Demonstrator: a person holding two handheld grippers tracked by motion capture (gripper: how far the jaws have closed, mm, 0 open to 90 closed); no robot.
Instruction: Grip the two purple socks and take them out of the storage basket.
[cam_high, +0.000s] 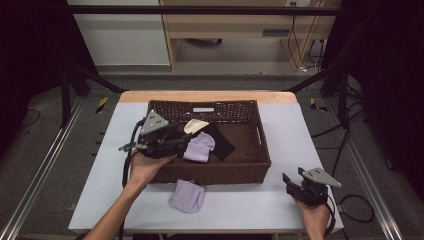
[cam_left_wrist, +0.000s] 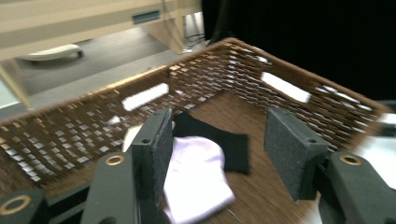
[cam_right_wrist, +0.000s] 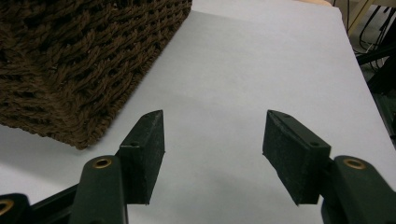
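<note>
A brown woven basket (cam_high: 212, 170) sits mid-surface on a pale blue surface (cam_high: 280, 200) and serves as the landmark here. The left hand-held gripper (cam_high: 172, 142) hangs over the basket's left rim, pointing inward, its jaws spread wide and holding nothing. In the left gripper view a lilac sock (cam_left_wrist: 196, 179) lies on the basket floor between and just beyond those jaws, nearer the left one, which covers its edge; whether that jaw touches the cloth is hard to say, since the picture is blurred. A black cloth (cam_left_wrist: 224, 142) lies behind the sock, partly under it, and a cream cloth (cam_high: 196, 125) lies toward the basket's back wall, beside the black one. Outside the basket, on the surface just in front of its front wall, lies a second lilac sock (cam_high: 187, 196), apart from both grippers. The right hand-held gripper (cam_high: 295, 182) is held off the basket's front right corner, near the surface's front edge, jaws open and empty; in the right gripper view bare surface shows between them, with the basket's corner to the upper left.
</note>
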